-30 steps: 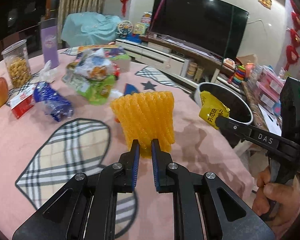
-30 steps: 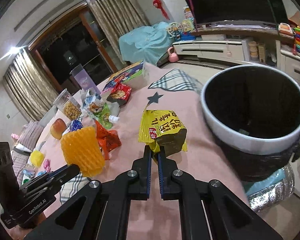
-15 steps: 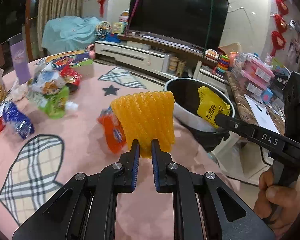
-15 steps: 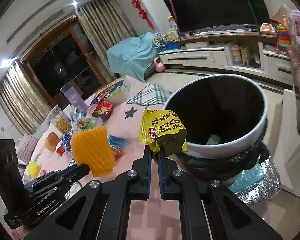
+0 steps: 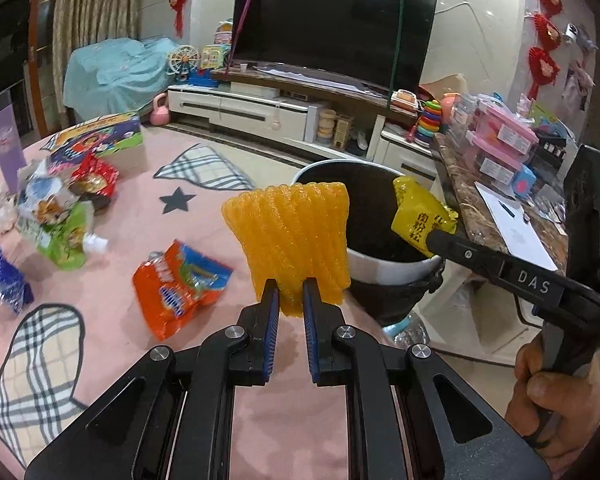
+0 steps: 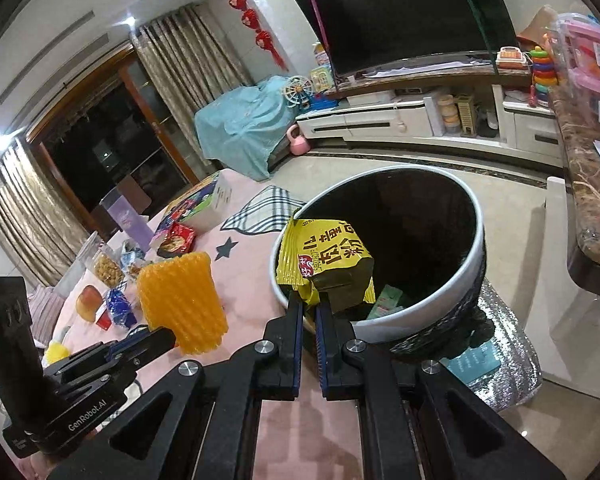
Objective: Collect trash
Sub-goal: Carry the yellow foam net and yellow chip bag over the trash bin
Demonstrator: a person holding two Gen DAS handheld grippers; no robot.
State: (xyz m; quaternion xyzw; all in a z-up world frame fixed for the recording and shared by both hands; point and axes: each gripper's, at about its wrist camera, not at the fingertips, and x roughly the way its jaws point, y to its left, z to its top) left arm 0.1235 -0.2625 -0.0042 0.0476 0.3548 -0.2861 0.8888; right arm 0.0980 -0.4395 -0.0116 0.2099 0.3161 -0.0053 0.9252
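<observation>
My left gripper (image 5: 291, 289) is shut on an orange foam fruit net (image 5: 294, 240), held upright above the pink table's edge, just short of the white-rimmed trash bin (image 5: 388, 266). My right gripper (image 6: 309, 307) is shut on a yellow snack wrapper (image 6: 326, 258), which hangs over the near rim of the trash bin (image 6: 474, 256). In the left wrist view the yellow wrapper (image 5: 418, 216) sits over the bin's right side, at the tip of the right gripper (image 5: 434, 236). In the right wrist view the foam net (image 6: 182, 300) is left of the bin, in the left gripper (image 6: 170, 340).
Loose wrappers lie on the pink tablecloth (image 5: 100, 300): an orange packet (image 5: 178, 286), a green pouch (image 5: 66, 240), a blue packet (image 5: 0, 284), a red one (image 5: 94, 178). Bits of trash (image 6: 384, 302) lie inside the bin. A marble counter (image 6: 588, 184) stands right of it.
Both grippers have carried their pieces toward the bin. The yellow wrapper has gone from over the table to over the bin's rim; the foam net has come close to the bin.
</observation>
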